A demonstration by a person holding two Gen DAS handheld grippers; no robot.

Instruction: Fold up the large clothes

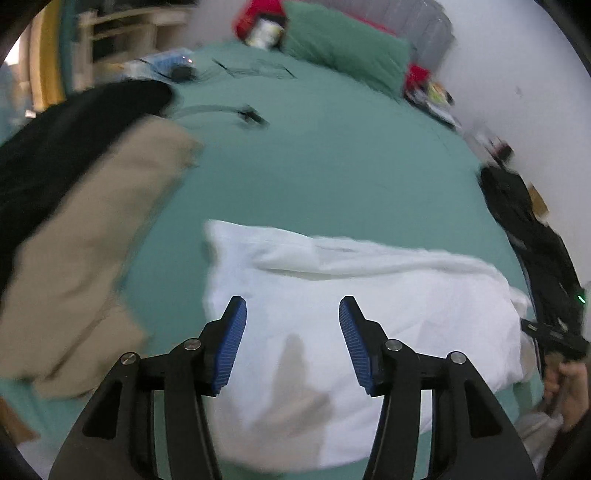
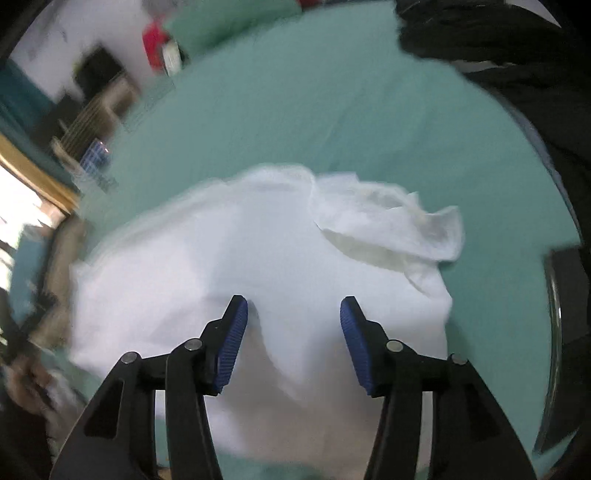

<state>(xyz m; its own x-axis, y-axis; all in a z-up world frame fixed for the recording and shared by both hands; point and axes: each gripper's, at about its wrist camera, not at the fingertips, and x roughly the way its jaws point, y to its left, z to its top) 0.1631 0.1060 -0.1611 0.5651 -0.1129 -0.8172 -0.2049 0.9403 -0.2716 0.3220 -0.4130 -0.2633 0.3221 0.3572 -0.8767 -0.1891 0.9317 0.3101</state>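
Observation:
A white garment lies folded in a rough rectangle on the green bed sheet. My left gripper is open and empty, hovering above its near left part. In the right wrist view the same white garment lies below, with a loose sleeve or collar part bunched at its far right. My right gripper is open and empty above the garment's near part. The other gripper and the hand holding it show at the right edge of the left wrist view.
A beige garment and a black garment lie at the left of the bed. A green pillow and red items are at the head. Black clothing lies along the right edge by the wall. Shelves stand beside the bed.

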